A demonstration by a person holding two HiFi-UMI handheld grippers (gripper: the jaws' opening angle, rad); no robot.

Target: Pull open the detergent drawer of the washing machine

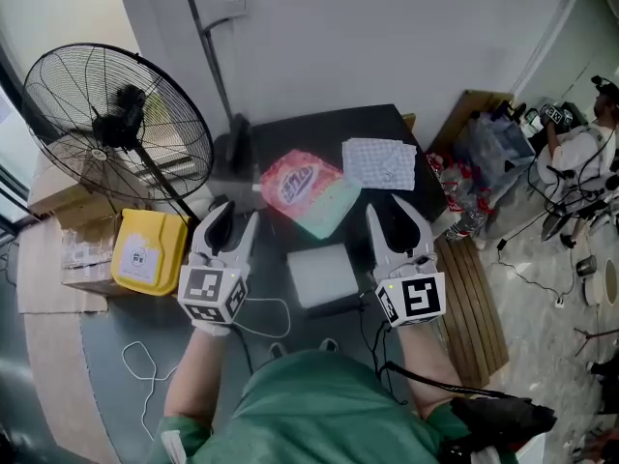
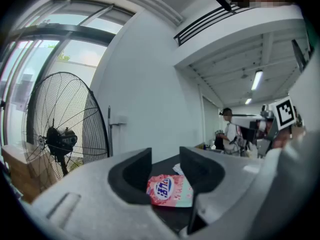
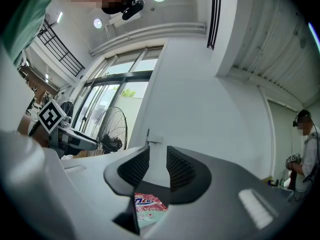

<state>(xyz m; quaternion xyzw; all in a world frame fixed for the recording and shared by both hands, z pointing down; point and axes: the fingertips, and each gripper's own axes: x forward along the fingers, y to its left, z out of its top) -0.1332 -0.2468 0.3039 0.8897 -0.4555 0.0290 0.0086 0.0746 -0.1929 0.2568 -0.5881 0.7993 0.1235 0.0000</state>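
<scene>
The washing machine's dark top (image 1: 319, 133) lies below me against the white wall. A pink detergent bag (image 1: 302, 189) and a patterned cloth (image 1: 380, 162) rest on it. At the machine's near edge a pale rectangular block (image 1: 324, 276) sits between my two grippers; I cannot tell if it is the drawer. My left gripper (image 1: 237, 213) hovers level at the block's left, jaws a little apart and empty. The right gripper (image 1: 392, 206) hovers at the block's right, its jaws drawn close with nothing between them. Past each gripper's jaws, left gripper (image 2: 165, 156) and right gripper (image 3: 158, 156), the bag (image 2: 167, 190) (image 3: 145, 206) shows.
A large black floor fan (image 1: 116, 124) stands at the left beside a yellow container (image 1: 147, 251) and cardboard boxes (image 1: 68, 230). A pole (image 1: 218, 66) leans on the wall. A wooden slatted bench (image 1: 474, 307) runs at the right, with a person (image 1: 580, 148) and cables beyond.
</scene>
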